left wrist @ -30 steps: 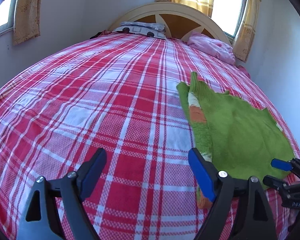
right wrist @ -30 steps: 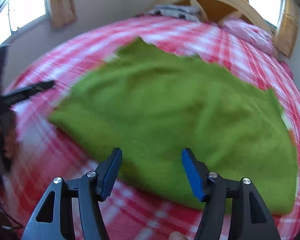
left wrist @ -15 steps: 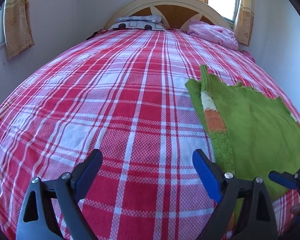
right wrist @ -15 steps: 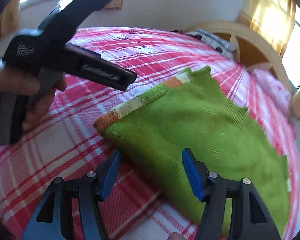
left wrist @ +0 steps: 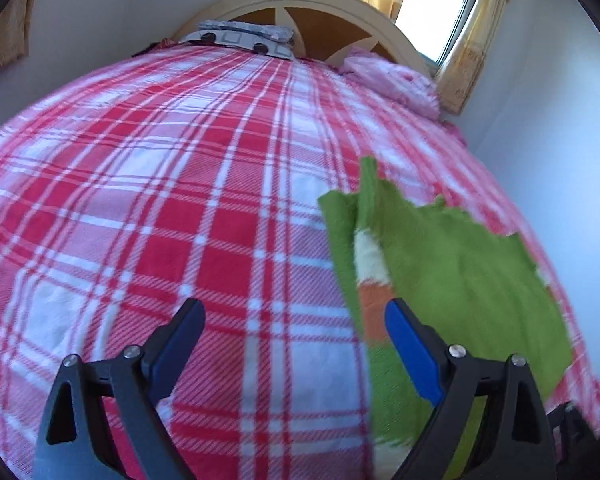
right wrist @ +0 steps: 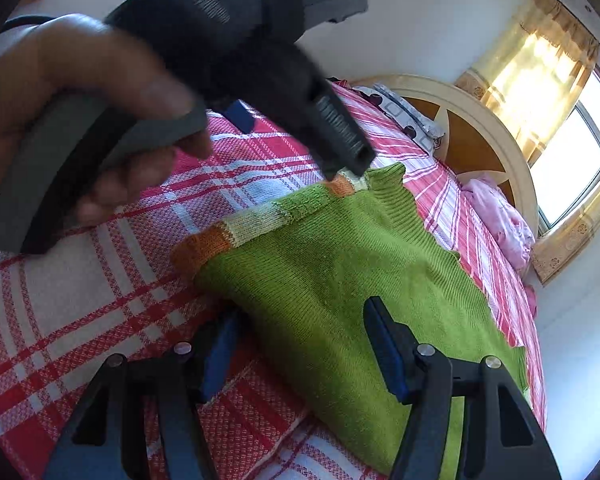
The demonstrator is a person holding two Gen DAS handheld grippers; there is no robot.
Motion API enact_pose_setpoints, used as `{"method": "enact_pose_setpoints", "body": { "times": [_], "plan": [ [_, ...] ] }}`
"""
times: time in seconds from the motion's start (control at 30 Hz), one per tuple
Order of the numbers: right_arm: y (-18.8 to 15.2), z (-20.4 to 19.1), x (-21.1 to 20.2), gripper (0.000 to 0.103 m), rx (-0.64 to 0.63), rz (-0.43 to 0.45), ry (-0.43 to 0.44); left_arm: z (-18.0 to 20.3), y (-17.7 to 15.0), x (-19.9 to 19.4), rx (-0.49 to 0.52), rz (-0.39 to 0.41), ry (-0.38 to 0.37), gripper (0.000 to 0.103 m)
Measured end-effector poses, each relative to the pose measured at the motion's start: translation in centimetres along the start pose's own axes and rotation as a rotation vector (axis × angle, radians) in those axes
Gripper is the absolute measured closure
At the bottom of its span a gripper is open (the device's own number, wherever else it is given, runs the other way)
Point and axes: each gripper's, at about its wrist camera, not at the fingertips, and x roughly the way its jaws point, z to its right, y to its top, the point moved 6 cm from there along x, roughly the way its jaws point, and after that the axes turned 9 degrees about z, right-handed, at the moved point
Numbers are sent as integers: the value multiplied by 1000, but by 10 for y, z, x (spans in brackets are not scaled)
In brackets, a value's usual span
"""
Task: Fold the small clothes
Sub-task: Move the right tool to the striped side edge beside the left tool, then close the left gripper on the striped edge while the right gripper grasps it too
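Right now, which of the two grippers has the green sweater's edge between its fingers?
The right gripper: its open fingers straddle the near edge of the green sweater. The left gripper is open over bare plaid bedspread, beside the sweater.

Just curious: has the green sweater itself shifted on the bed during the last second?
Cannot tell: the green sweater lies alike against the plaid bedspread; the cameras moved.

A: Setting: a bedroom in a home. A bed with a red and white checked bedspread (left wrist: pixel 148 216) fills nearly the whole view.

B: Supporting signs?

A: An arched cream and brown headboard (left wrist: pixel 312 12) against a plain pale wall, a patterned pillow (left wrist: pixel 244 38) and a pink bundle of bedding (left wrist: pixel 392 80) at the head. A window (left wrist: pixel 436 8) with yellow curtains (right wrist: pixel 536 56) lets in daylight.
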Motion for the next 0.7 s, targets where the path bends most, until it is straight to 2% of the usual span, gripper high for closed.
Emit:
{"method": "enact_pose_setpoints", "body": {
  "times": [0.1, 0.2, 0.27, 0.33, 0.37, 0.43, 0.5, 0.57, 0.6, 0.63, 0.67, 0.7],
  "plan": [
    [-1, 1, -1, 40, 15, 1, 11, 7, 6, 6, -52, -2, -98, 9],
    [-3, 3, -2, 40, 44, -3, 32, 21, 11, 11, -49, 5, -153, 10],
    [-2, 2, -2, 40, 37, 1, 25, 28, 13, 17, -31, -1, -162, 10],
    [-1, -2, -4, 40, 11, 10, 0, 33, 14, 28, -25, -17, -173, 16],
    [-1, -3, -4, 40, -1, 13, -10, 33, 14, 31, -26, -24, -180, 23],
    [0, -6, -6, 41, -19, 18, -20, 33, 17, 43, -37, -54, -197, 29],
    [0, -8, -8, 42, -28, 21, -28, 32, 18, 52, -65, -76, -228, 45],
    [0, -13, -10, 46, -44, 25, -32, 29, 16, 62, -94, -102, -241, 55],
    [0, -16, -11, 50, -58, 28, -34, 28, 16, 64, -105, -107, -255, 62],
    [0, -20, -12, 59, -75, 32, -31, 26, 15, 63, -116, -108, -269, 65],
    [0, -24, -12, 66, -96, 33, -23, 25, 15, 63, -128, -107, -285, 72],
    [0, -30, -12, 78, -123, 32, -21, 24, 14, 62, -143, -106, -305, 78]
  ]
}}
